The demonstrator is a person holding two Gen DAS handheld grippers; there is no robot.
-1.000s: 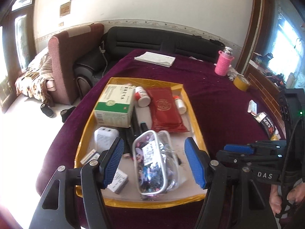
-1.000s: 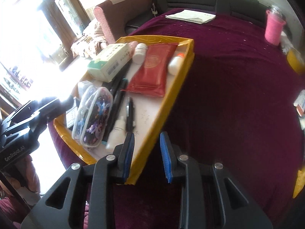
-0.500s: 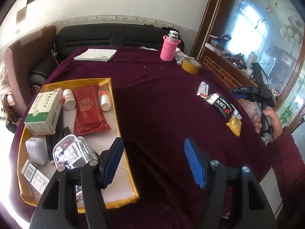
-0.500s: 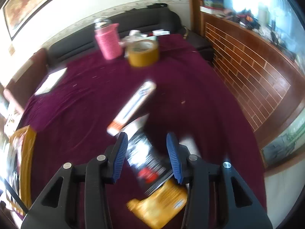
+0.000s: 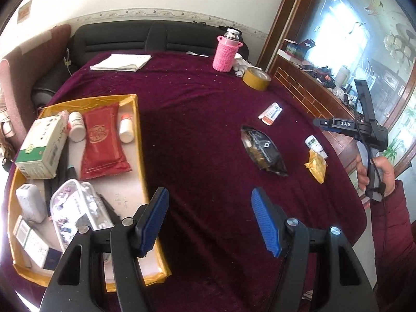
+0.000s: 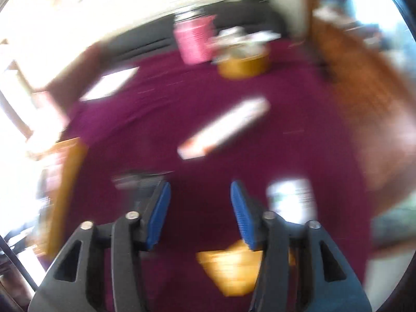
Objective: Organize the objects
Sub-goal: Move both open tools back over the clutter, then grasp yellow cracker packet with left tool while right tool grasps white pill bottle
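Note:
A yellow tray (image 5: 139, 140) at the left of the purple-covered table holds a red pouch (image 5: 102, 143), a green-and-white box (image 5: 41, 145), a clear pouch (image 5: 75, 208) and small bottles. My left gripper (image 5: 208, 195) is open and empty over bare cloth beside the tray's right rim. Loose at the right lie a black packet (image 5: 264, 150), a yellow packet (image 5: 317, 167), a small white bottle (image 5: 314, 144) and a white-and-orange box (image 5: 270, 110). In the blurred right wrist view, my right gripper (image 6: 200, 189) hovers among them, jaws opening, nothing between them.
A pink-sleeved flask (image 5: 226, 52) and a roll of tape (image 5: 256, 78) stand at the far right of the table, and folded papers (image 5: 121, 62) lie at the far edge. A dark sofa runs behind the table. A wooden cabinet (image 5: 312, 98) borders the right side.
Both views have swung from the tray to the table's right side. The right gripper left the tray's rim, now hovers among the loose items, and its jaws have widened. The left jaws are unchanged.

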